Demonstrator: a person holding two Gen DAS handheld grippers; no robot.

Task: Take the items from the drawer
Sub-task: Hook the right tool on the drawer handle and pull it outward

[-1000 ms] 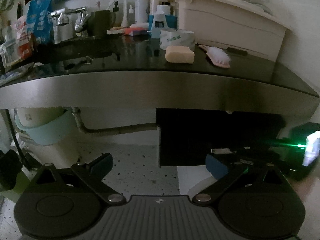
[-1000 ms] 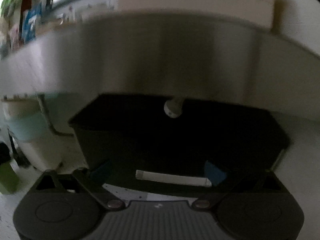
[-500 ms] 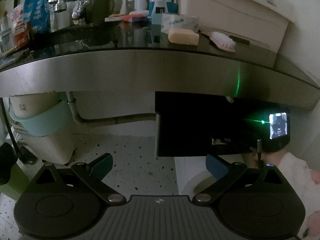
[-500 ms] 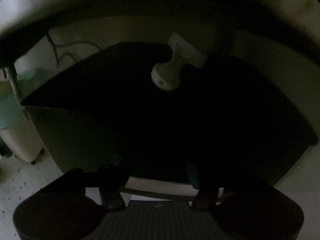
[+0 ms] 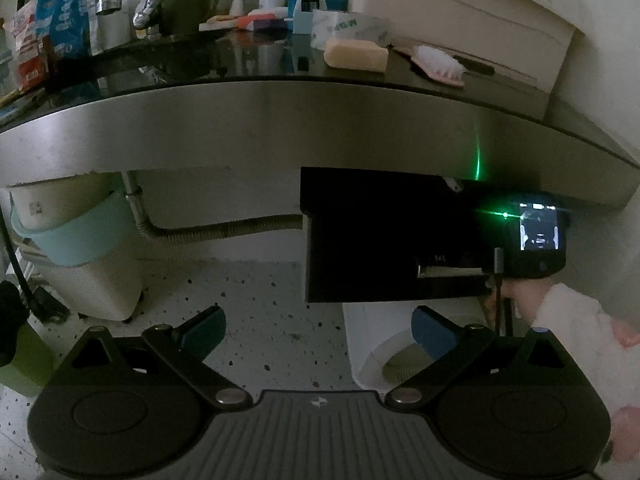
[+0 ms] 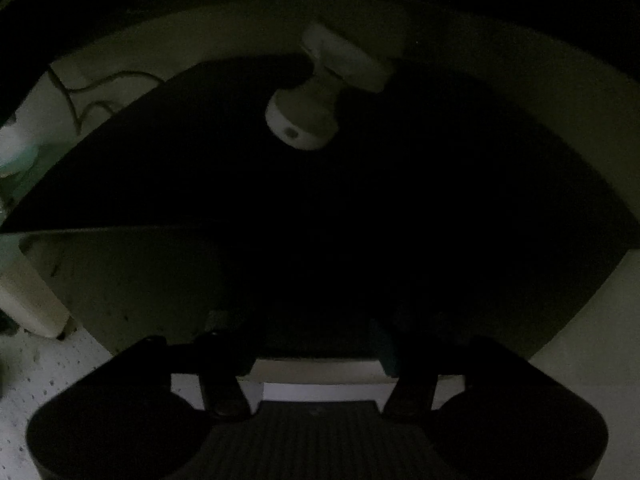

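Observation:
A black drawer unit (image 5: 380,236) hangs under the steel counter edge. It fills the right wrist view (image 6: 320,208), very dark. My right gripper (image 6: 316,344) is pressed up to its front, fingers closed in around the pale handle bar (image 6: 320,370). In the left wrist view its body and lit screen (image 5: 538,232) sit at the drawer's right, at the handle (image 5: 448,270). My left gripper (image 5: 316,326) is open and empty, held back over the speckled floor.
The dark countertop (image 5: 248,60) carries a soap bar (image 5: 356,54), a brush (image 5: 438,62), bottles and a tap (image 5: 128,0). A drain hose (image 5: 208,232), stacked basins (image 5: 64,224) and a white bin (image 5: 380,344) sit under it. A white round fitting (image 6: 308,116) hangs above the drawer.
My right gripper moved in close to the drawer front and its fingers narrowed around the handle bar; its view went dark. My left gripper shifted slightly and stayed open.

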